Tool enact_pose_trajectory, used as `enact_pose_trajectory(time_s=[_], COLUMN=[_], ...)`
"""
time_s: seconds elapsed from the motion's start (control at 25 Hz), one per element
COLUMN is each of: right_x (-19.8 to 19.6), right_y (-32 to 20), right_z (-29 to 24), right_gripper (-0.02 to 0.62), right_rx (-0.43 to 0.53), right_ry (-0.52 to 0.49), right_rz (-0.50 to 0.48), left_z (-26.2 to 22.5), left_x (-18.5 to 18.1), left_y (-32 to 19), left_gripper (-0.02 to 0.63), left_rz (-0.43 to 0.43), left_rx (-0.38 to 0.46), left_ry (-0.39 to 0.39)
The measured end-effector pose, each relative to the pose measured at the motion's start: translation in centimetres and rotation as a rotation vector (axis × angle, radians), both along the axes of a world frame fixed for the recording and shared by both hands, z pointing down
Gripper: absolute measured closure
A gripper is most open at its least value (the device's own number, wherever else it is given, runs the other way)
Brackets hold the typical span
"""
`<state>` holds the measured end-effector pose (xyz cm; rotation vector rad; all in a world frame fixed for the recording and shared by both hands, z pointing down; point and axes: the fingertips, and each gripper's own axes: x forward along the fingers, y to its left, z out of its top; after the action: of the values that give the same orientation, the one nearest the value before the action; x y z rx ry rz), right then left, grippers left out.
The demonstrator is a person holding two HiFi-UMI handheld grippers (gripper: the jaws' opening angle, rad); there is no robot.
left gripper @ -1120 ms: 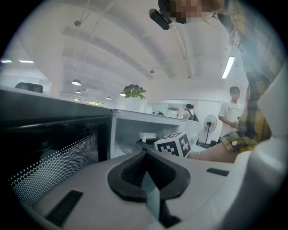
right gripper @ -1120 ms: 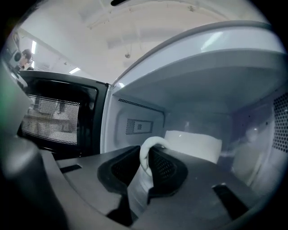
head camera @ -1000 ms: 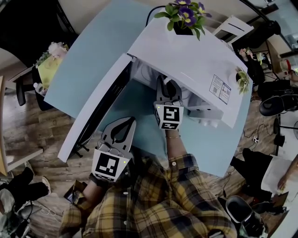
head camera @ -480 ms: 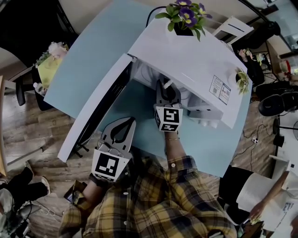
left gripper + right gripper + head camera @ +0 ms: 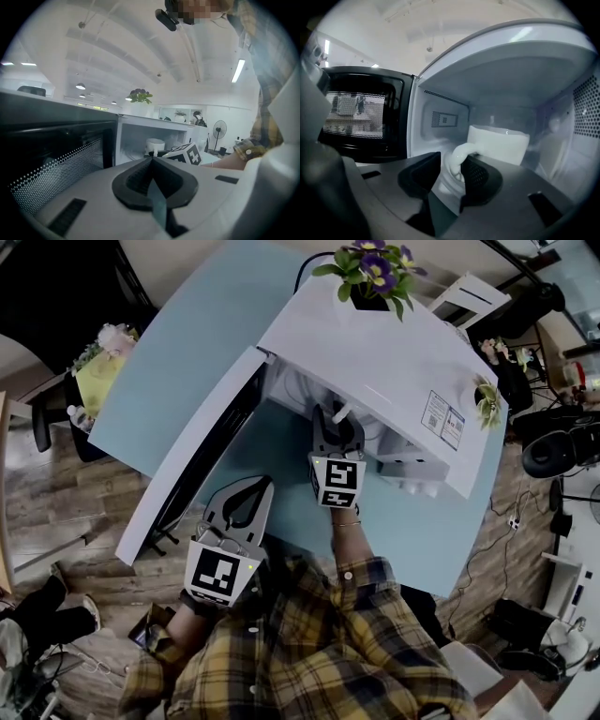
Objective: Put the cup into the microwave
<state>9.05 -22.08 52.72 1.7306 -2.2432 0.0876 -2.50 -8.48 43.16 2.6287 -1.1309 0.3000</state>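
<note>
The white cup (image 5: 499,145) stands inside the open white microwave (image 5: 375,343), with its handle (image 5: 457,159) turned toward me. My right gripper (image 5: 450,161) reaches into the oven mouth and its jaws are opening. The handle sits between them, resting near the right pad, with a gap at the left pad. In the head view this gripper (image 5: 336,416) is at the oven opening. My left gripper (image 5: 255,486) is shut on nothing and hovers over the blue table beside the door. Its own view shows the cup (image 5: 154,145) in the cavity.
The microwave door (image 5: 187,465) swings out to the left, close to my left gripper. A pot of purple flowers (image 5: 370,273) stands on the microwave's top, and a small plant (image 5: 487,399) sits at its right corner. The blue table (image 5: 187,352) ends near my body.
The right gripper's jaws have spread apart around the cup's handle, with the hand barely shifting back. The left gripper has stayed put. A person at the right has left the view.
</note>
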Motion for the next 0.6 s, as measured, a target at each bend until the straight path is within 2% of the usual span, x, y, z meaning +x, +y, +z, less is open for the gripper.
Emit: enact_pose_trajectory(time_s=[0.16, 0.28, 0.6], right_x=[-0.44, -0.54, -0.71], right_y=[0.17, 0.29, 0.94], right_z=[0.06, -0.02, -0.69], right_gripper=[0.422, 0.420, 0.420], right_rx=[0.002, 0.023, 0.107], right_ry=[0.006, 0.000, -0.092], right_rz=[-0.008, -0.004, -0.056], left_z=[0.04, 0.07, 0.14], left_x=[-0.02, 0.00, 0.02], left_y=[0.20, 0.30, 0.68], left_gripper=[0.614, 0.614, 0.614], left_rz=[0.000, 0.001, 0.000], left_rx=[-0.004, -0.001, -0.004], left_ry=[-0.002, -0.003, -0.010])
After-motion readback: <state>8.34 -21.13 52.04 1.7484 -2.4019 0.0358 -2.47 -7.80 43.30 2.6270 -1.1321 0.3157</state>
